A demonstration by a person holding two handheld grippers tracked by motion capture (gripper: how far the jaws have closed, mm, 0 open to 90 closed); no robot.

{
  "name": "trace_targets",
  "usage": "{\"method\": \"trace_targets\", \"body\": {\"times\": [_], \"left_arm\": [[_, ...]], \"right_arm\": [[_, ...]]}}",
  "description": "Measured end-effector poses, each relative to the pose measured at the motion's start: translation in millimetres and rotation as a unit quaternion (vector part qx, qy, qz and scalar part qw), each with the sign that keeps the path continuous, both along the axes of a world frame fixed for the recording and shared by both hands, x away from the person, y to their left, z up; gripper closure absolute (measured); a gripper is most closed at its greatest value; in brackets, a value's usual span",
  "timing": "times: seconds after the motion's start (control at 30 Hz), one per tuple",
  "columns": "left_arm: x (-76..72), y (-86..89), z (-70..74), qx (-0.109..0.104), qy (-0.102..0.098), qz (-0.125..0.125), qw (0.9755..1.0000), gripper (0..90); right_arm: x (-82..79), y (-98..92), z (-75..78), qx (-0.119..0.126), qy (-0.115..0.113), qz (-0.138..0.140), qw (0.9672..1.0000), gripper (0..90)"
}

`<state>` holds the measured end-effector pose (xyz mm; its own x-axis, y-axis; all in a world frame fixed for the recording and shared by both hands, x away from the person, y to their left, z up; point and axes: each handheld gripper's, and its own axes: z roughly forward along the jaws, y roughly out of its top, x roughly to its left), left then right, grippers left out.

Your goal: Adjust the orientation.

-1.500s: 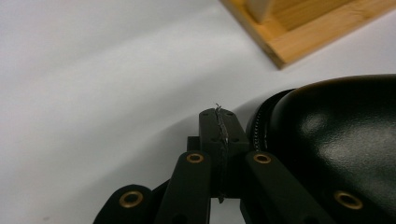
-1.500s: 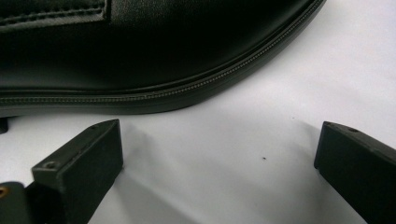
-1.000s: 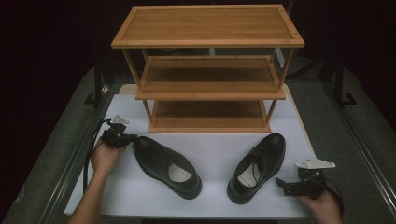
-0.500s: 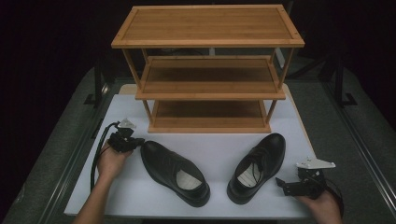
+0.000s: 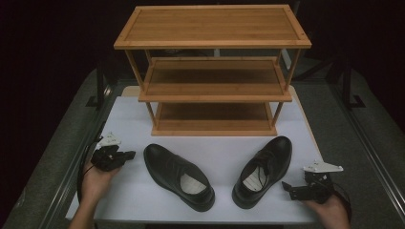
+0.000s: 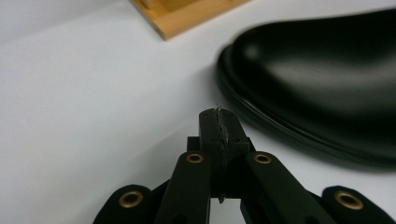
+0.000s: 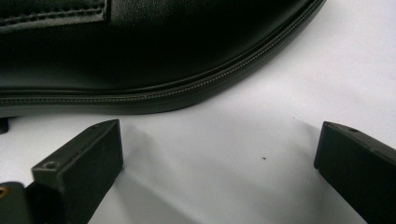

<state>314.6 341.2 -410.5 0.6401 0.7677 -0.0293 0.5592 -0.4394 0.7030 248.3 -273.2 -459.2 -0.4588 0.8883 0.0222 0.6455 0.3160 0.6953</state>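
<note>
In the high view, a three-tier bamboo shoe rack [image 5: 212,71] stands at the far side of a white table top [image 5: 133,195], and all three of its shelves are bare. Two black leather dress shoes lie in front of it. The left shoe [image 5: 178,176] lies at an angle, its toe toward the far left and its heel toward the near edge, with a pale insole visible inside. The right shoe [image 5: 262,170] points its toe toward the far right; its laces and a light insole show. The two heels lie near each other, not touching. The person's left hand [image 5: 95,179] holds the left gripper [image 5: 128,155] just beside the toe of the left shoe, jaws aimed at it. The right hand [image 5: 329,210] holds the right gripper [image 5: 285,187] near the heel side of the right shoe, apart from it.

In the left gripper view, the two black jaws of the left gripper [image 6: 219,122] are pressed together with nothing between them. The glossy toe of the left shoe [image 6: 322,84] lies just ahead and to the right, with a narrow strip of table between. A corner of the rack's base [image 6: 187,14] shows at the top.

In the right gripper view, the right gripper's [image 7: 219,154] jaws stand wide apart over bare white table. The stitched welt and dark upper of the right shoe [image 7: 140,60] cross the top, close to the jaw tips without touching them.
</note>
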Motion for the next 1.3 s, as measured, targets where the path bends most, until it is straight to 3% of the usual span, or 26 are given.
{"method": "trace_targets", "body": {"times": [0.27, 0.53, 0.77, 0.97, 1.3], "left_arm": [[-30.7, -14.3, -8.0, -0.004, 0.003, -0.033, 0.9995, 90.0], [-45.9, -27.3, -16.8, -0.013, 0.019, -0.058, 0.998, 90.0], [-43.1, -42.4, -23.9, -0.003, 0.029, -0.086, 0.9959, 90.0], [-40.7, -45.4, -23.9, 0.0, 0.027, -0.086, 0.9959, 90.0], [-10.6, -63.9, -22.8, 0.014, 0.022, -0.096, 0.995, 90.0]], "right_arm": [[0.0, 0.1, 0.1, -0.001, 0.001, 0.0, 1.0, 0.7], [0.1, 0.0, 0.1, -0.001, 0.001, 0.0, 1.0, 0.8], [0.1, 0.0, 0.1, -0.001, 0.001, 0.0, 1.0, 0.7], [0.2, 0.0, 0.1, -0.001, 0.001, 0.0, 1.0, 0.8], [0.3, 0.0, 0.0, -0.001, 0.001, 0.0, 1.0, 0.8]]}}
